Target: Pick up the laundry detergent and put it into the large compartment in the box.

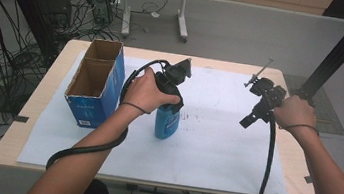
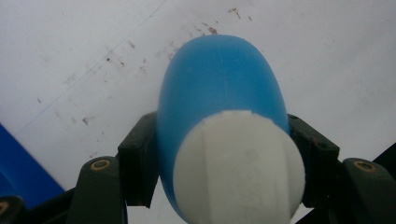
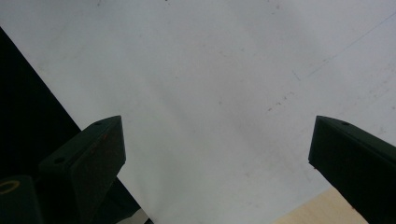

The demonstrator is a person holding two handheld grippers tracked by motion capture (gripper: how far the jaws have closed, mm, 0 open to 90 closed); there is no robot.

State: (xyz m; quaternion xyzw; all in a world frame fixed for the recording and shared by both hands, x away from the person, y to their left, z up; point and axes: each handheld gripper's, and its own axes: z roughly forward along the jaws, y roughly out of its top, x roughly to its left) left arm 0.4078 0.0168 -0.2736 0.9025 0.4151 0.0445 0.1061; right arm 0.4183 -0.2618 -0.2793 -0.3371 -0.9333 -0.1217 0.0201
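2 black jaws of the left gripper [image 2: 224, 158] are seen clamped on either side of a blue bottle [image 2: 219, 88] with a white cap [image 2: 238, 168], at frame centre, upright on the white sheet [image 1: 223, 154]. At right, the right gripper [image 3: 217, 154] is held wide open, empty.

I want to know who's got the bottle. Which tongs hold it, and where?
The left tongs grip the blue bottle near its white cap. The right tongs are open, empty.
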